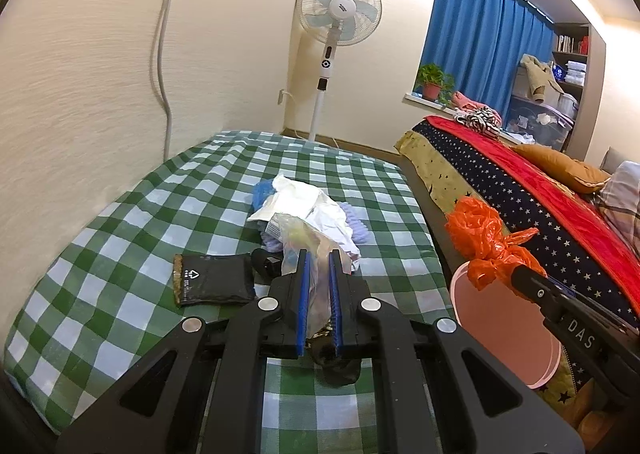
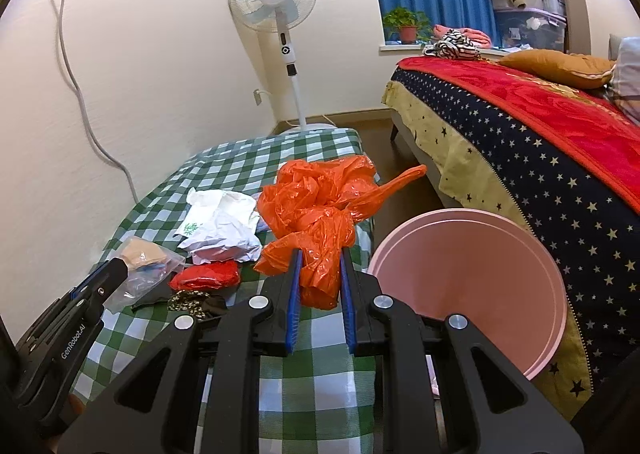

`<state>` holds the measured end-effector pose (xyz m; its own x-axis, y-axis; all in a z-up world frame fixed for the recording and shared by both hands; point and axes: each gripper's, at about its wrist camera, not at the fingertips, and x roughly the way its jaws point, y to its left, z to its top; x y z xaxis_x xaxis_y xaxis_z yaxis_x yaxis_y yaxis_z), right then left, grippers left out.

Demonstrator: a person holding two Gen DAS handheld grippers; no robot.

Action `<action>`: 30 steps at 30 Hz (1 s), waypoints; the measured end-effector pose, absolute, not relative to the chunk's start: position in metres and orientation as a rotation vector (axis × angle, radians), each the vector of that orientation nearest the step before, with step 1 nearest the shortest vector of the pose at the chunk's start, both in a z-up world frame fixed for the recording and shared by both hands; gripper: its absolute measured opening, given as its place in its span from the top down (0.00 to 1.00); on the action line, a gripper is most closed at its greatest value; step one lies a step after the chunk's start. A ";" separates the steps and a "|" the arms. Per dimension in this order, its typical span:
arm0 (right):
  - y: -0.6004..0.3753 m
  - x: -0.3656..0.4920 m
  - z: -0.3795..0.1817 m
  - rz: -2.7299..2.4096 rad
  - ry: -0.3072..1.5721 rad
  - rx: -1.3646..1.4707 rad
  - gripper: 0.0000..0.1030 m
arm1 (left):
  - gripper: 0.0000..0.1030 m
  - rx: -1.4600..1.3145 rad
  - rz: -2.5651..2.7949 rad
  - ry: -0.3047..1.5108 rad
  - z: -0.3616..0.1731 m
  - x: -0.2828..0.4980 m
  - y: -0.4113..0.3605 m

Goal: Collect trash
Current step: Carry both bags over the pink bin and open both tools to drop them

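Right claw (image 2: 320, 286) clamped on a crumpled orange plastic bag (image 2: 316, 210); the bag's lower folds are pinched between the blue pads, the bulk bunches up above and ahead of the fingertips, one handle sticking out to the right. Bag is held just left of the pink bin (image 2: 472, 278), near its rim, above the edge of the green-checked counter (image 2: 312, 386). From the left wrist view the same orange bag (image 1: 486, 242) sits at the right claw's tip, over the bin's (image 1: 500, 318) near rim. Left claw (image 1: 319, 282) closed narrowly on a clear plastic bag (image 1: 304, 242), thin film caught between its pads; the bag rests at the near edge of the trash pile. Pile on the counter: crumpled white paper (image 1: 316, 210), a black pouch (image 1: 214, 280) lying flat just left of the left claw, a red wrapper (image 2: 206, 274) beside the clear bag (image 2: 148, 266). Standing fan (image 1: 338, 10) against the far wall; bed with a red, star-patterned cover (image 1: 532, 190) to the right of the bin.
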<state>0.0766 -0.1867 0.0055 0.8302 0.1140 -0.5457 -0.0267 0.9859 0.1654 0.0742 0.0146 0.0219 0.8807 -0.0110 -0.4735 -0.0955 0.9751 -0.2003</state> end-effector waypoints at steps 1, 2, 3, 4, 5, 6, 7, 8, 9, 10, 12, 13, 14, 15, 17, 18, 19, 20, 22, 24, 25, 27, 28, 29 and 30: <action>-0.187 0.076 0.006 0.070 0.587 0.153 0.83 | 0.91 -0.221 0.042 0.493 0.022 0.075 0.014; -0.189 0.076 0.006 0.068 0.586 0.152 0.83 | 0.91 -0.222 0.039 0.494 0.021 0.075 0.012; -0.189 0.077 0.006 0.064 0.586 0.151 0.83 | 0.91 -0.222 0.034 0.495 0.020 0.076 0.010; -0.191 0.076 0.006 0.057 0.585 0.149 0.83 | 0.91 -0.222 0.030 0.496 0.020 0.076 0.009; -0.191 0.076 0.007 0.051 0.584 0.148 0.83 | 0.91 -0.221 0.027 0.496 0.020 0.077 0.008; -0.193 0.076 0.007 0.044 0.584 0.148 0.83 | 0.91 -0.219 0.023 0.495 0.020 0.078 0.006; -0.194 0.076 0.007 0.039 0.585 0.149 0.83 | 0.91 -0.219 0.020 0.495 0.020 0.078 0.005; -0.197 0.076 0.007 0.029 0.585 0.150 0.83 | 0.91 -0.218 0.015 0.495 0.020 0.079 0.003; -0.197 0.076 0.007 0.022 0.586 0.151 0.83 | 0.91 -0.218 0.011 0.495 0.019 0.080 0.002; -0.199 0.075 0.007 0.016 0.586 0.152 0.83 | 0.91 -0.217 0.007 0.495 0.019 0.080 0.000; -0.203 0.075 0.007 0.001 0.586 0.154 0.83 | 0.91 -0.216 -0.002 0.496 0.019 0.082 -0.003; -0.206 0.076 0.007 -0.005 0.585 0.155 0.83 | 0.91 -0.217 -0.006 0.496 0.019 0.082 -0.005; -0.208 0.075 0.008 -0.013 0.584 0.155 0.83 | 0.91 -0.218 -0.012 0.497 0.019 0.083 -0.007; -0.210 0.074 0.008 -0.021 0.583 0.155 0.83 | 0.91 -0.218 -0.018 0.497 0.018 0.083 -0.009; -0.215 0.073 0.009 -0.038 0.581 0.155 0.83 | 0.91 -0.219 -0.029 0.497 0.018 0.085 -0.013; -0.218 0.072 0.010 -0.049 0.579 0.156 0.83 | 0.91 -0.220 -0.037 0.498 0.018 0.086 -0.016; -0.220 0.072 0.010 -0.057 0.579 0.157 0.83 | 0.91 -0.219 -0.043 0.498 0.018 0.087 -0.018; -0.224 0.071 0.011 -0.072 0.577 0.158 0.83 | 0.91 -0.217 -0.053 0.497 0.018 0.088 -0.021; -0.231 0.070 0.012 -0.095 0.575 0.162 0.83 | 0.91 -0.215 -0.071 0.496 0.017 0.090 -0.027; -0.237 0.069 0.012 -0.116 0.576 0.166 0.83 | 0.91 -0.213 -0.095 0.497 0.017 0.093 -0.035; -0.240 0.069 0.012 -0.127 0.578 0.167 0.83 | 0.91 -0.213 -0.105 0.498 0.016 0.095 -0.039; -0.248 0.068 0.012 -0.161 0.580 0.171 0.84 | 0.91 -0.213 -0.126 0.500 0.015 0.098 -0.045; -0.251 0.067 0.012 -0.173 0.580 0.173 0.84 | 0.91 -0.214 -0.141 0.501 0.014 0.099 -0.049; -0.255 0.067 0.013 -0.191 0.580 0.176 0.84 | 0.91 -0.213 -0.151 0.502 0.014 0.101 -0.052; -0.259 0.067 0.013 -0.208 0.582 0.177 0.84 | 0.91 -0.213 -0.166 0.502 0.013 0.103 -0.056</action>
